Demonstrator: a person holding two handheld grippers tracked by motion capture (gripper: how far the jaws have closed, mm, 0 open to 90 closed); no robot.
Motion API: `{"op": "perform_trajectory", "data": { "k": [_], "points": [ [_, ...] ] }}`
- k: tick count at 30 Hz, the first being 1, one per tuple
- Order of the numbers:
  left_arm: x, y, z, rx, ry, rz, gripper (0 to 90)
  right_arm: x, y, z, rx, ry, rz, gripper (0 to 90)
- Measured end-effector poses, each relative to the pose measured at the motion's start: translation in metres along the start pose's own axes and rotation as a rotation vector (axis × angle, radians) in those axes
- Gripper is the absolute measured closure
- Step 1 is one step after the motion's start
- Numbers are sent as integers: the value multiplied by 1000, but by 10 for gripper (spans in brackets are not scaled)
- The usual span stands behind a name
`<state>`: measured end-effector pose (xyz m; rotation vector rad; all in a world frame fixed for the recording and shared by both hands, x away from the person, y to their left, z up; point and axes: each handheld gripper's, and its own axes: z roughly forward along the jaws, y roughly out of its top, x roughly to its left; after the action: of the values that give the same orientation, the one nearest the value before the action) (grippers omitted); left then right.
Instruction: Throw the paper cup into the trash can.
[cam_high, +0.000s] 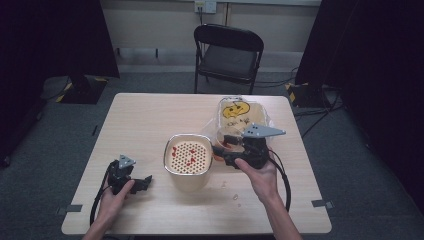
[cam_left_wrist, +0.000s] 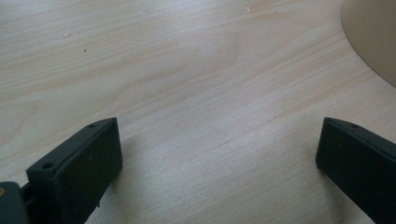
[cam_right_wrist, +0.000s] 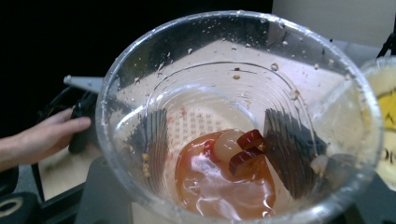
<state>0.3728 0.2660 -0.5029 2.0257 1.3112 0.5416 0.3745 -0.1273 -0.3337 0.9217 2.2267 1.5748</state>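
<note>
At the near edge of the wooden table (cam_high: 150, 115), the left gripper (cam_high: 131, 181) rests idle on the surface, its jaws spread wide with nothing between them. Further in, the right gripper (cam_high: 226, 149) clamps a clear plastic cup (cam_right_wrist: 238, 116) from both sides, the black jaws showing dark through its walls, and tips it on its side just right of the cream strainer tub (cam_high: 188, 161). Orange-red liquid, a pale round piece and dark red slices pool at the cup's lower wall; a few red bits already lie on the tub's perforated insert (cam_high: 189, 156). The step appears to be pouring the cup's contents through the strainer, though the high view is too small to confirm that the rim sits over the tub. Done well, it calls for bringing the rim fully above the perforations before tilting further, and a slow tilt with a firm squeeze. Beyond, a bag (cam_high: 239, 113) printed with a yellow face lies near the far edge, with a folding chair (cam_high: 227, 55) behind.
</note>
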Motion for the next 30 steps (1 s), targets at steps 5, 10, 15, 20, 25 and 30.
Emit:
{"op": "perform_trajectory", "data": {
  "k": [5, 10, 15, 20, 25, 30],
  "points": [
    [0, 0, 0, 1, 0, 0, 0, 0, 11, 11, -63, -37, -13, 428],
    [0, 0, 0, 1, 0, 1, 0, -5, 18, 28, -112, -80, -31, 439],
    [0, 0, 0, 1, 0, 0, 0, -12, 22, 45, -165, -127, -42, 440],
    [0, 0, 0, 1, 0, 0, 0, -16, 26, 58, -196, -184, -92, 444],
    [0, 0, 0, 1, 0, 0, 0, -16, 29, 66, -146, -277, -232, 448],
    [0, 0, 0, 1, 0, 0, 0, -12, 32, 71, -60, -358, -403, 457]
  ]
}}
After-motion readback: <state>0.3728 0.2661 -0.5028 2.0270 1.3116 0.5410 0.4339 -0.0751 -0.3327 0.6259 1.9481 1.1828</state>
